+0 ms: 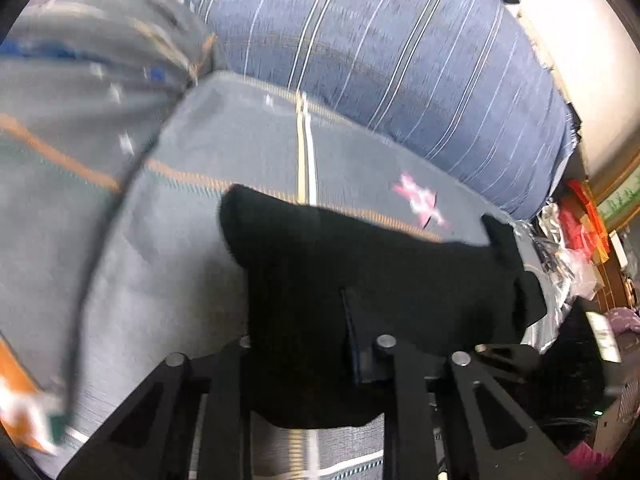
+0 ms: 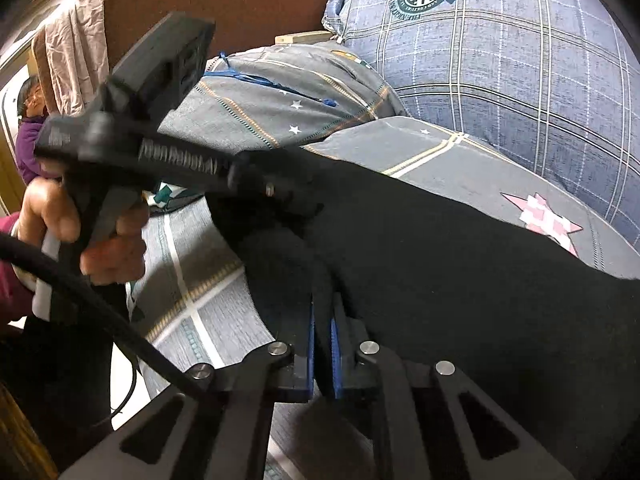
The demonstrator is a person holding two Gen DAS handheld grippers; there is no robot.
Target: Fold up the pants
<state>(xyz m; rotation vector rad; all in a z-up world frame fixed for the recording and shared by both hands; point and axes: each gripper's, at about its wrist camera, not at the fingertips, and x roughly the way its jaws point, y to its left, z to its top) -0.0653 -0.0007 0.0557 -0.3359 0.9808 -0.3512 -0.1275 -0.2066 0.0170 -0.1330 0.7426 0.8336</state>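
Black pants lie on a grey bed sheet and bunch over my left gripper. One of its fingers shows; the other is hidden under the cloth, and the jaws are shut on the fabric. In the right wrist view the pants stretch across the bed. My right gripper has its blue pads nearly together with a fold of black cloth pinched between them. The left gripper, held by a hand, bites the pants' edge further left.
A grey star-print pillow and a blue plaid quilt lie behind the pants; the quilt looks striped in the left view. Bags and clutter sit off the bed's right side. A black cable hangs by the hand. A person in purple stands far left.
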